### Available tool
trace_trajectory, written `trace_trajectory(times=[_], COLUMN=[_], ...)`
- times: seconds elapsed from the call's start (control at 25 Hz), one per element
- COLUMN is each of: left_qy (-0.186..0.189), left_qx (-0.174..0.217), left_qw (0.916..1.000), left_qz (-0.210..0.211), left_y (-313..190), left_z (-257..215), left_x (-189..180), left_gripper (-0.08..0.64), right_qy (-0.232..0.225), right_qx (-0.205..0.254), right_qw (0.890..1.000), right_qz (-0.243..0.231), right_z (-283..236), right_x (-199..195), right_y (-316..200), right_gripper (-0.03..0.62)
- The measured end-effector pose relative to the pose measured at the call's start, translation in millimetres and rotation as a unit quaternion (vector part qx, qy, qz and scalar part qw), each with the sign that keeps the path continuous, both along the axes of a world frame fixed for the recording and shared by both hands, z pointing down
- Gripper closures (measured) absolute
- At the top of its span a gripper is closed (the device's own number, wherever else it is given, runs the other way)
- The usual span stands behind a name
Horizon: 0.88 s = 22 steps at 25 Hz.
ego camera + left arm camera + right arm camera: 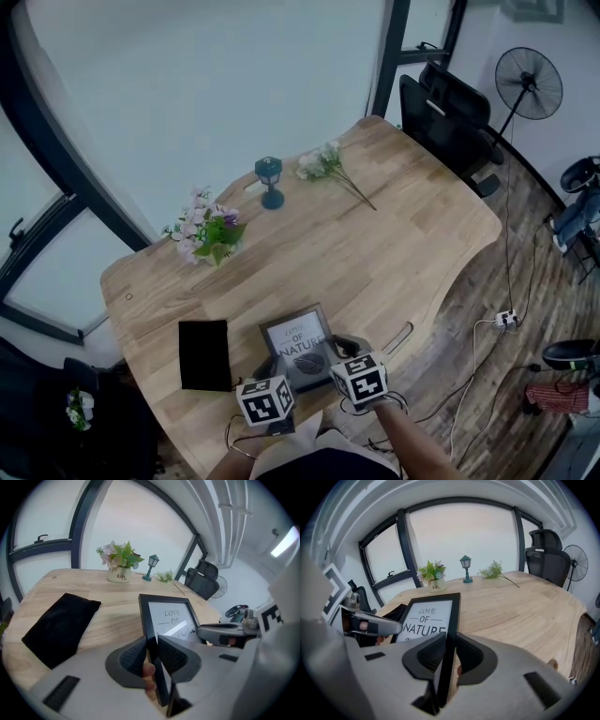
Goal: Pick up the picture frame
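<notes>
Table (403,234): pale wood top, lying under the picture frame (298,339).
Office chair (450,117): black, well beyond the picture frame and to its right.
Black cloth (204,354): flat on the wood, just left of the picture frame.
Picture frame: black-edged, print reading "LOVE OF NATURE", at the table's near edge before the person, gripped on both side rails.
Left gripper (151,641): ribbed pads clamped on the frame's left rail.
Right gripper (450,638): ribbed pads clamped on the frame's right rail.
Flower pot (208,232): beyond the picture frame, to its left.
Flower sprig (328,167): lying flat, well beyond the picture frame.
Lantern figurine (270,180): teal, upright, well beyond the picture frame.
</notes>
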<state>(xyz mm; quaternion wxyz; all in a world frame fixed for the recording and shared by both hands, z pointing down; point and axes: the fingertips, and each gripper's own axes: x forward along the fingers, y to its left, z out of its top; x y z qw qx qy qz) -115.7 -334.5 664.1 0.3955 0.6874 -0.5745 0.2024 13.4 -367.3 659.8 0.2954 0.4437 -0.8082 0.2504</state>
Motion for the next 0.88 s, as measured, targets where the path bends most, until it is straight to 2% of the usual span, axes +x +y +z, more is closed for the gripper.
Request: trace_trajectory(times=[0.88], left_qy=[-0.009], left_qx=[0.058], left_qw=[0.9982], left_qz=[-0.010], left_y=[41.6], left_z=[-45.5], left_x=[8.2], left_gripper=[0.489], right_qy=[-0.020], right_qx=[0.061], right_qw=[0.998], right_qz=[0.002], right_z=[-47.0], right_x=[8.2], right_y=[40.4], right_gripper=[0.523])
